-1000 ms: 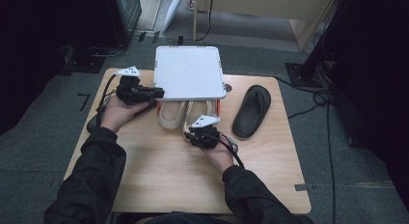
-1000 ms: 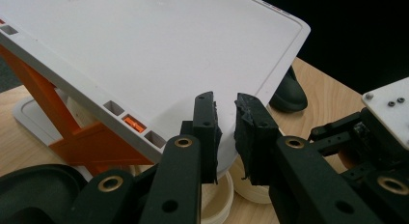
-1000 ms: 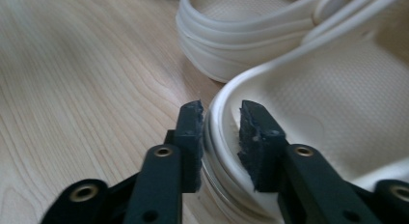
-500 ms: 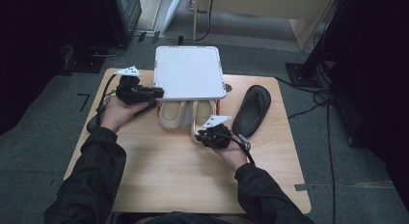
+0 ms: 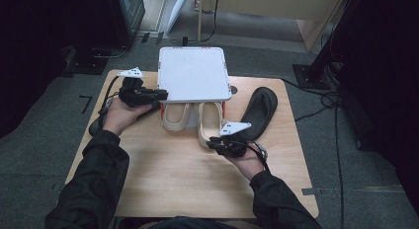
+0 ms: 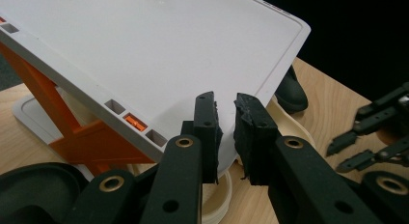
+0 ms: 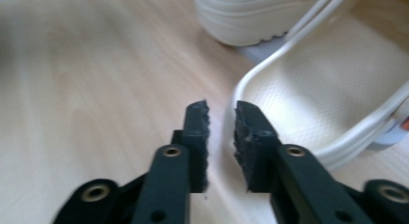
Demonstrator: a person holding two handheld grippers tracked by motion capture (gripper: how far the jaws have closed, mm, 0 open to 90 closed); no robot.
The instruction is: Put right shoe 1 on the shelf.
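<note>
Sandal (image 5: 209, 123) lay cream on bench (image 5: 173, 174) under white rack (image 5: 193, 73) | we found right hand-held gripper (image 5: 213, 143) just closing, narrow, empty, beside its heel | left hand-held gripper (image 5: 162, 95) narrow, empty, at rack edge.

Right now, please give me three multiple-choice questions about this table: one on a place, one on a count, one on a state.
1. Where do the cream sandals lie?
A. half under the white shelf
B. on the floor
C. on top of the shelf

2. How many black sandals lie right of the shelf?
A. one
B. two
C. three

3. What is between the right gripper jaws?
A. a sandal strap
B. nothing
C. a cable

Answers: 1 A, their heels stick out from beneath the shelf; 2 A, a single black one lies there; 3 B, the gap shows bare wood beside the cream sandal.
</note>
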